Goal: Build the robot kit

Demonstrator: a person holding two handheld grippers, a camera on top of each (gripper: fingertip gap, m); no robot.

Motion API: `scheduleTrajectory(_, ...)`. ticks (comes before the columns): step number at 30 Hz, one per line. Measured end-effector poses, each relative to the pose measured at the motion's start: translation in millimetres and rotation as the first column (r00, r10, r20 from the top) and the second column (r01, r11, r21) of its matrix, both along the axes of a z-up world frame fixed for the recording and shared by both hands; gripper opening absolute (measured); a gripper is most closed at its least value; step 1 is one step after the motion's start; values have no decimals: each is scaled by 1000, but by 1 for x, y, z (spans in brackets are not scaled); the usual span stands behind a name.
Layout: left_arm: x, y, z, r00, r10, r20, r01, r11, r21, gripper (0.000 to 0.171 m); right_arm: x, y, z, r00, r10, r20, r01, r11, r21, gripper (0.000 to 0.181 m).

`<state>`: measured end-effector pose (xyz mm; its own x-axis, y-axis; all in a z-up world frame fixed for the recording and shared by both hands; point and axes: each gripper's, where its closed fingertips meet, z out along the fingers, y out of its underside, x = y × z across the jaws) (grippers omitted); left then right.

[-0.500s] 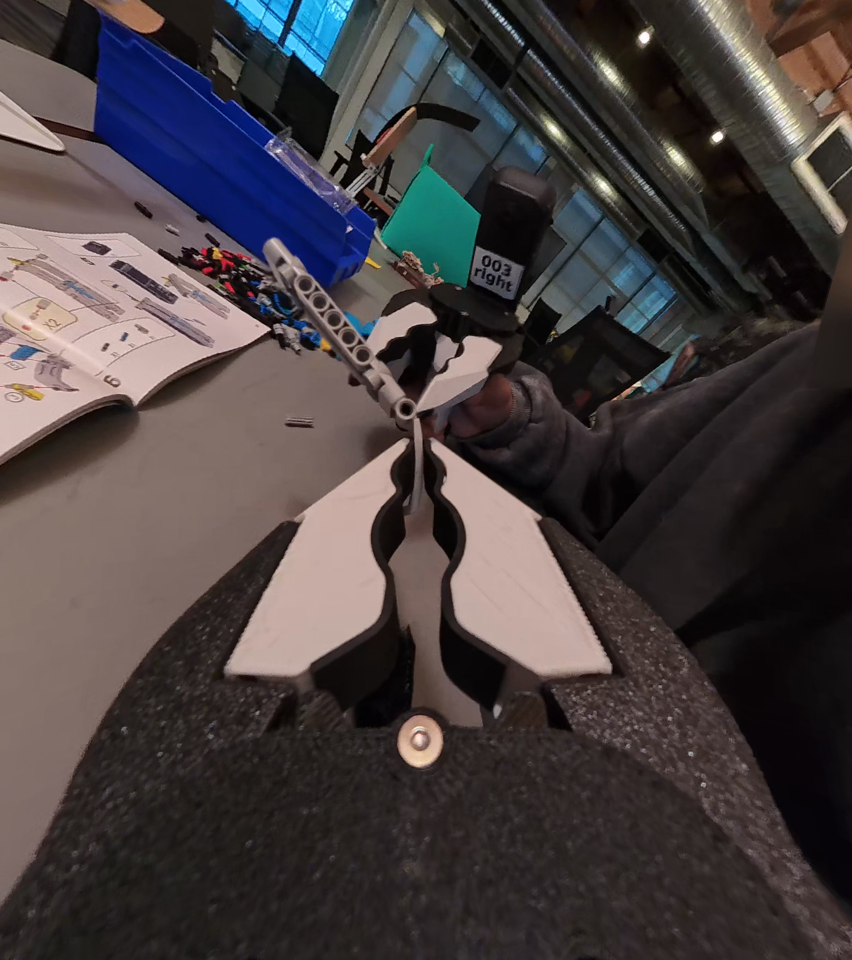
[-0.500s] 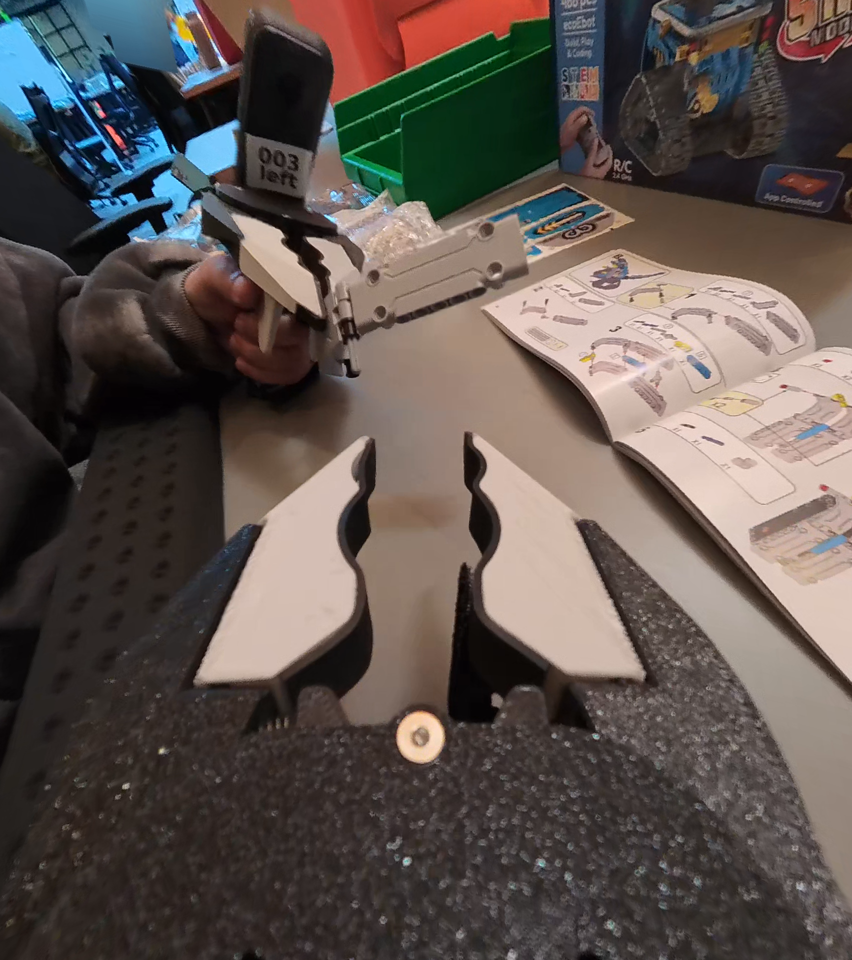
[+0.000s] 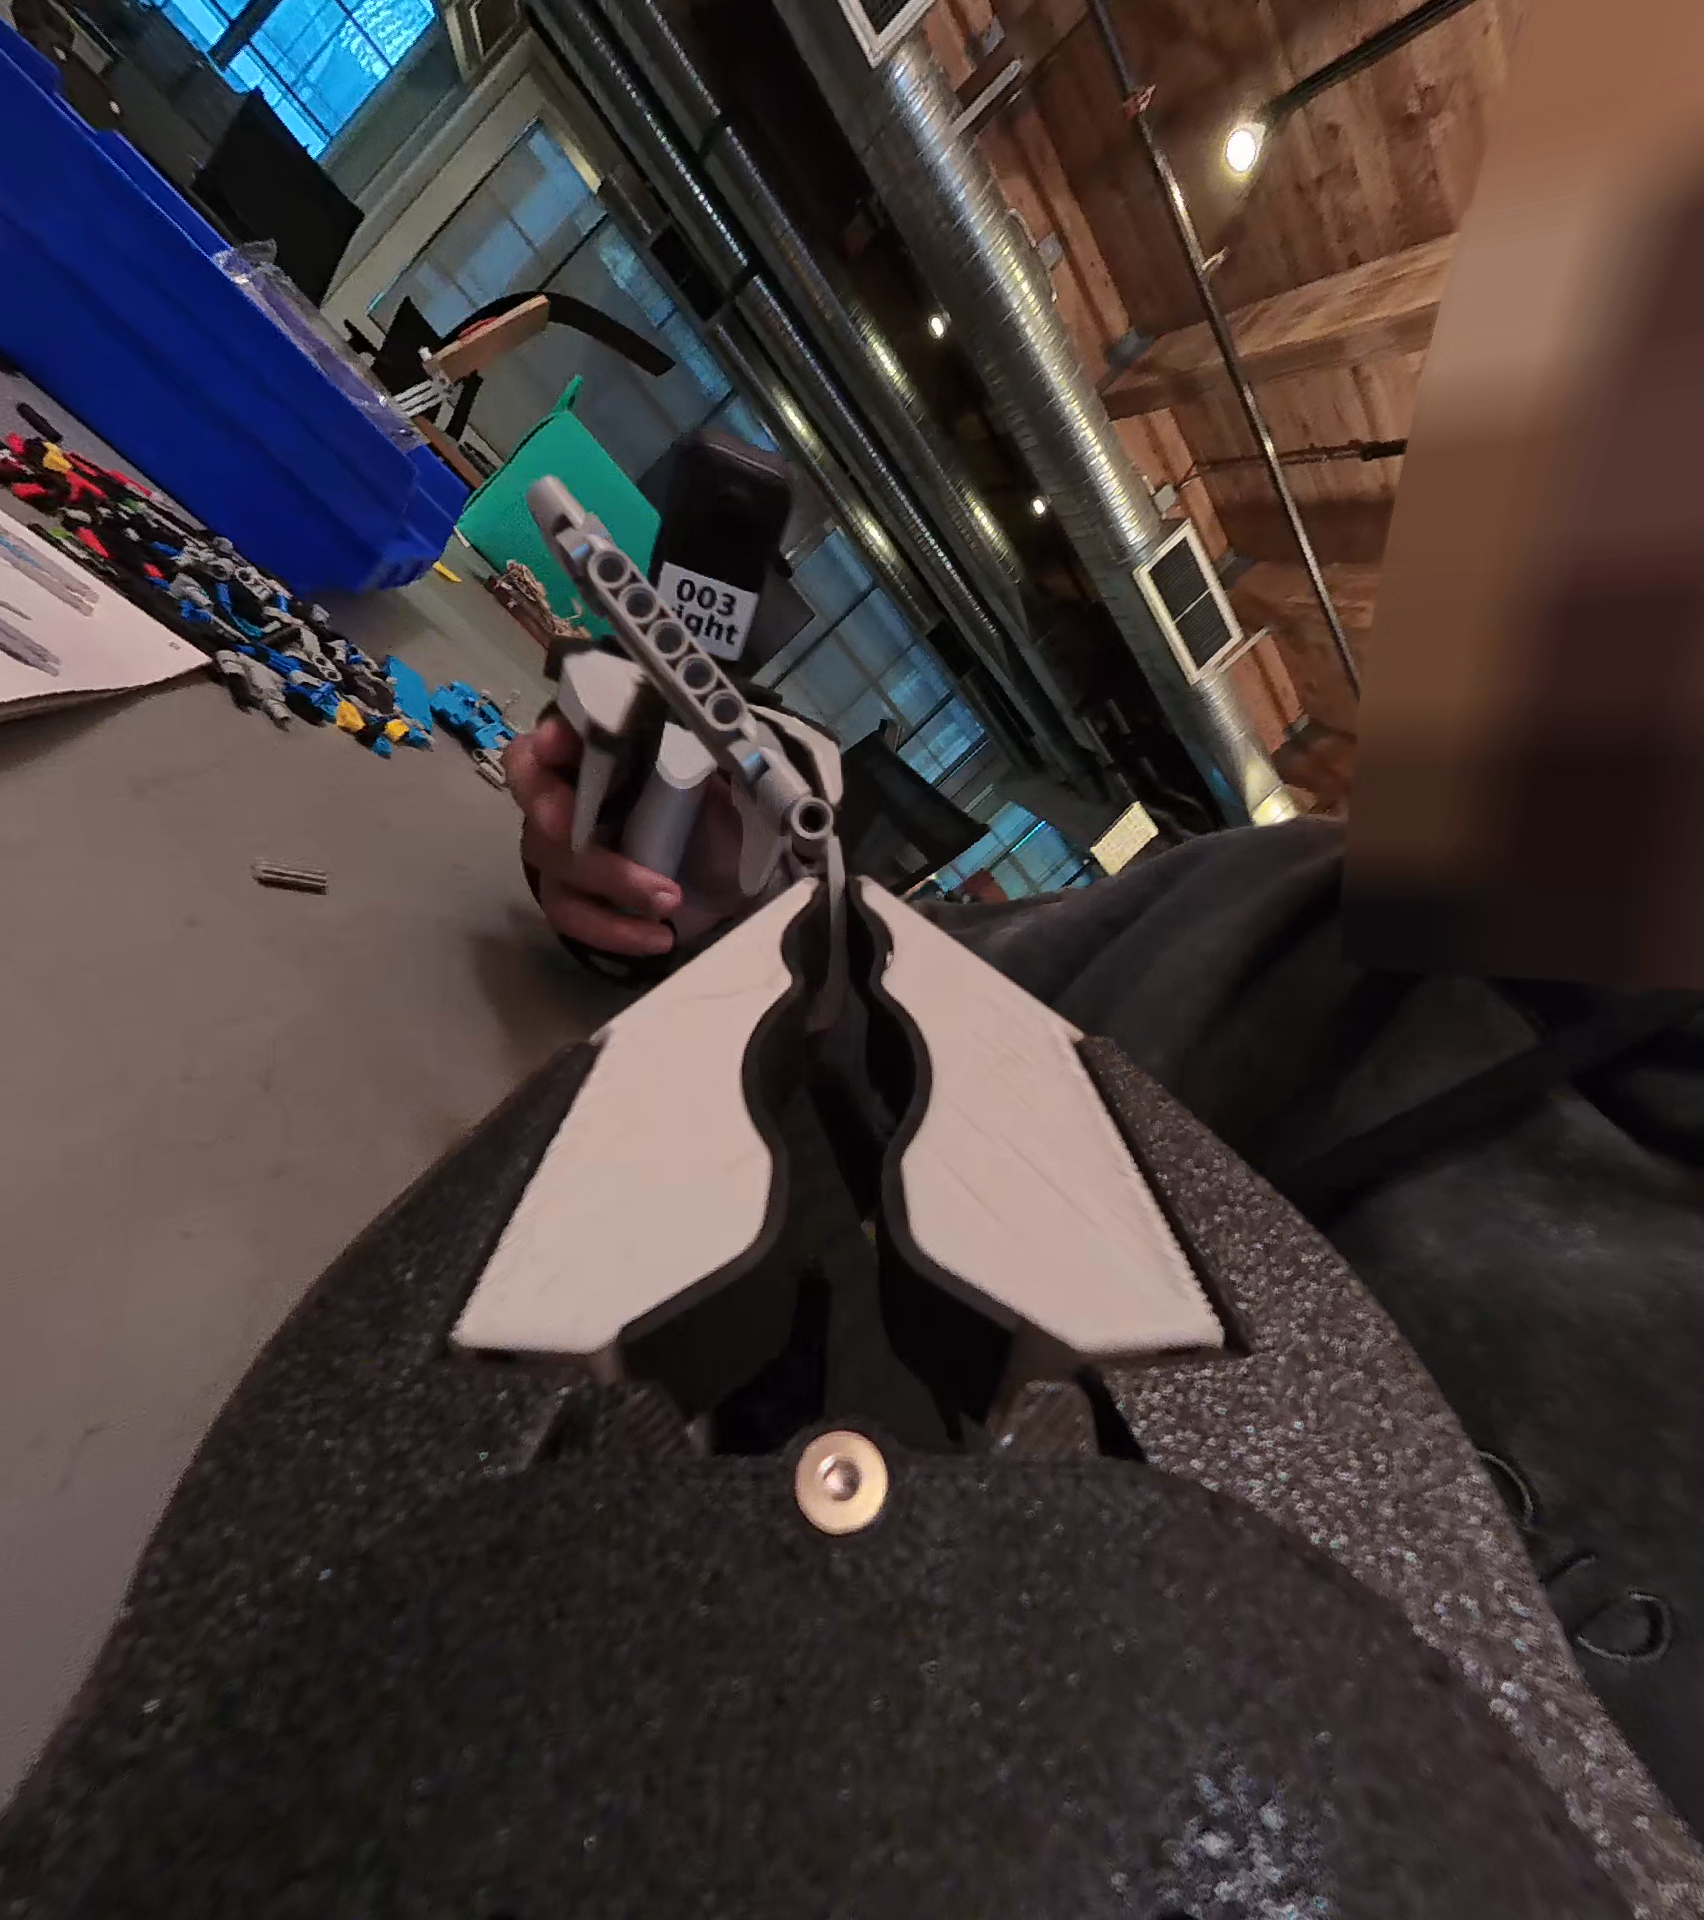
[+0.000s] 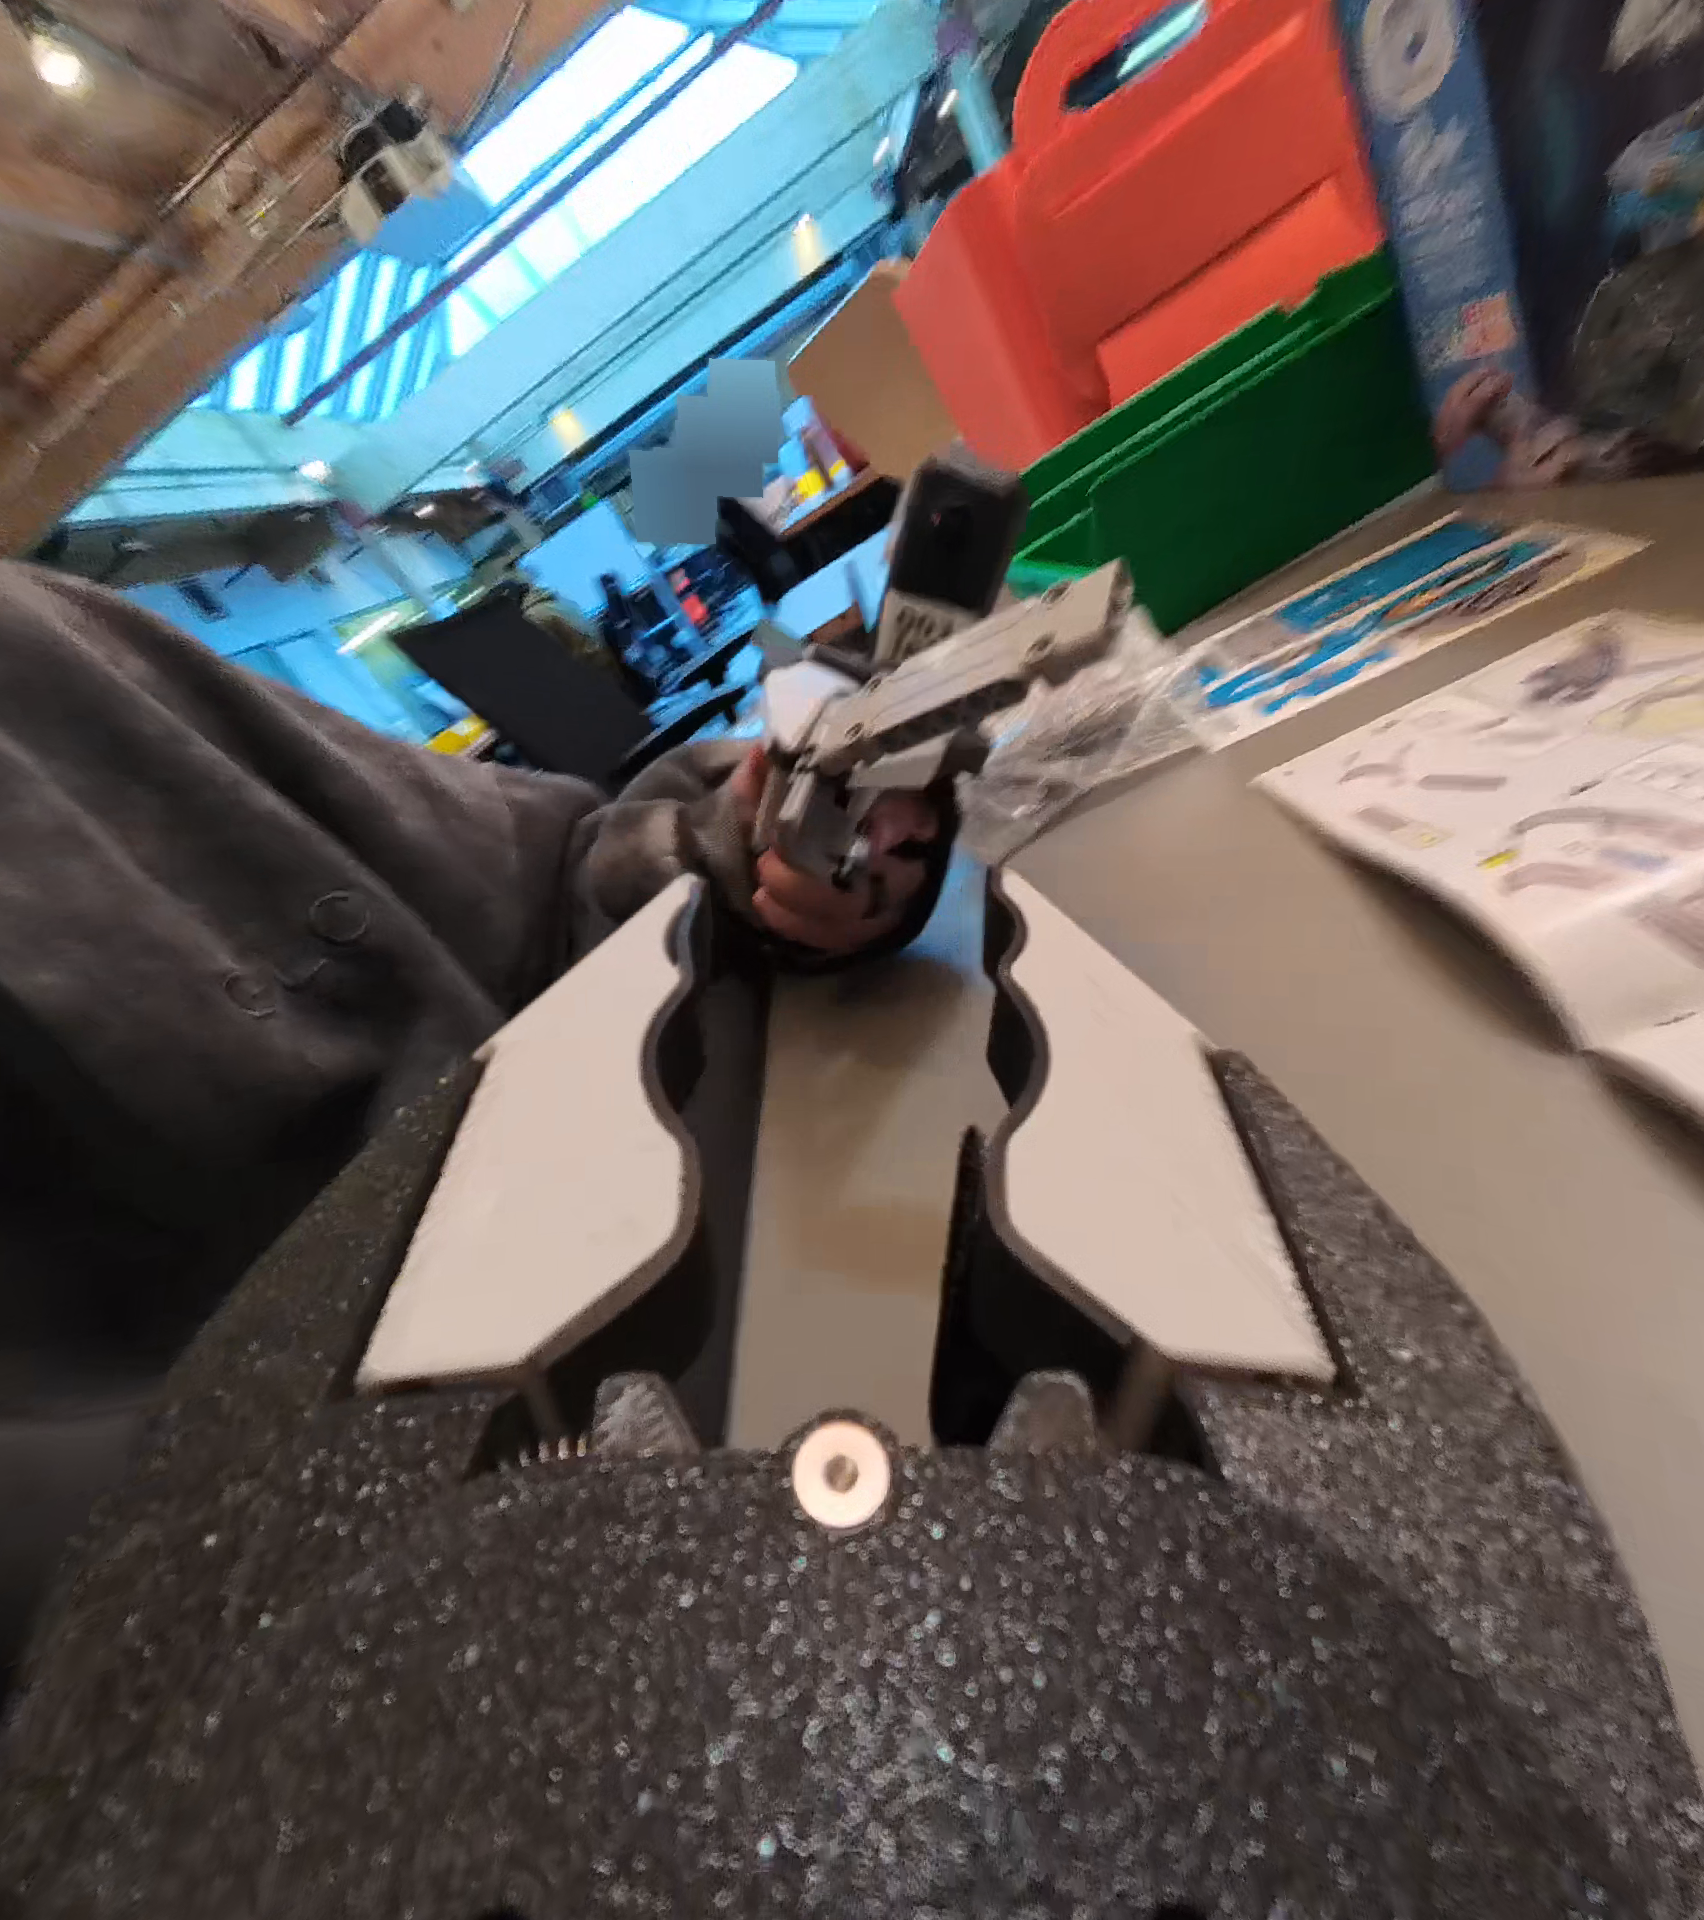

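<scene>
My left gripper (image 3: 832, 896) is shut on the end of a grey beam assembly (image 3: 666, 644), a studless beam with a row of holes that sticks up and to the left above the grey table (image 3: 152, 1039). My right gripper (image 4: 843, 891) is open and empty, its jaws wide apart. It points at the left gripper (image 4: 817, 800) and the grey assembly (image 4: 973, 665), which are close ahead. In the left wrist view the right gripper (image 3: 692, 790), held by a hand (image 3: 599, 894), sits just behind the beam. I cannot tell if they touch.
A pile of small coloured pieces (image 3: 235, 613) lies by a blue bin (image 3: 152, 343). An open instruction booklet (image 4: 1554, 831) lies right of the grippers. A loose grey pin (image 3: 290, 875), a clear plastic bag (image 4: 1087, 748), a green bin (image 4: 1243, 499), an orange box (image 4: 1139, 239) and a toy box (image 4: 1606, 208) are around. About 7 cm separates my left fingertips from my right.
Both grippers have tilted upward and come closer together. The right gripper's jaws have opened wider. The left gripper still holds the grey assembly.
</scene>
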<state>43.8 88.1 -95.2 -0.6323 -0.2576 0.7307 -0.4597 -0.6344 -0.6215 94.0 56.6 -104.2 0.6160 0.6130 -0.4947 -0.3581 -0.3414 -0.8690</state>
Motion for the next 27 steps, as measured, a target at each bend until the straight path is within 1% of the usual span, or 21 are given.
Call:
scheduleTrajectory(1,1,2,-1,1000,11,-7,-11,1000,-6,1,8,5,4,996,-79,38,77,995,57,57)
scheduleTrajectory(2,3,4,-2,1000,27,-15,-27,1000,2,1,14,8,8,981,-160,107,145,980,135,59)
scheduleTrajectory(3,3,5,-3,999,32,-18,-32,999,4,1,17,9,10,952,-226,205,181,960,214,59)
scheduleTrajectory(4,4,5,-3,999,33,-21,-33,999,1,1,17,10,9,903,-290,317,198,936,291,59)
scheduleTrajectory(5,5,6,-5,999,42,-30,-42,999,6,1,18,12,7,828,-361,429,210,909,359,61)
scheduleTrajectory(7,6,4,-9,998,41,-47,-40,999,15,1,18,16,-5,640,-469,609,210,869,448,68)
scheduleTrajectory(8,6,3,-9,998,31,-53,-31,1000,4,1,19,19,-11,536,-515,669,218,850,479,68)
scheduleTrajectory(10,6,-1,-10,998,1,-69,-3,1000,-16,1,24,26,-19,318,-590,742,225,807,545,71)
scheduleTrajectory(11,6,-4,-11,997,-11,-76,9,1000,-25,1,25,28,-22,234,-594,770,211,804,556,72)
scheduleTrajectory(12,6,-6,-11,996,-25,-80,22,999,-32,1,22,29,-25,185,-591,785,188,806,562,74)
scheduleTrajectory(14,4,-12,-12,995,-51,-87,48,998,-32,1,13,31,-29,131,-585,800,142,810,569,73)
scheduleTrajectory(16,3,-17,-14,993,-72,-93,70,997,-23,1,8,30,-28,76,-599,797,103,800,591,70)
scheduleTrajectory(17,3,-18,-14,992,-77,-97,75,997,-23,1,7,29,-28,61,-603,796,89,797,597,67)
scheduleTrajectory(20,3,-17,-17,988,-91,-121,84,995,-55,1,6,28,-30,52,-599,799,85,800,594,65)
scheduleTrajectory(23,1,-20,-18,974,-158,-161,135,980,-144,0,7,28,-31,47,-598,800,79,801,593,61)
scheduleTrajectory(25,-1,-21,-17,963,-204,-175,166,964,-209,0,6,28,-34,17,-597,802,54,801,596,55)
scheduleTrajectory(27,0,-21,-20,957,-214,-194,169,960,-225,0,5,27,-37,-28,-601,799,18,798,602,46)
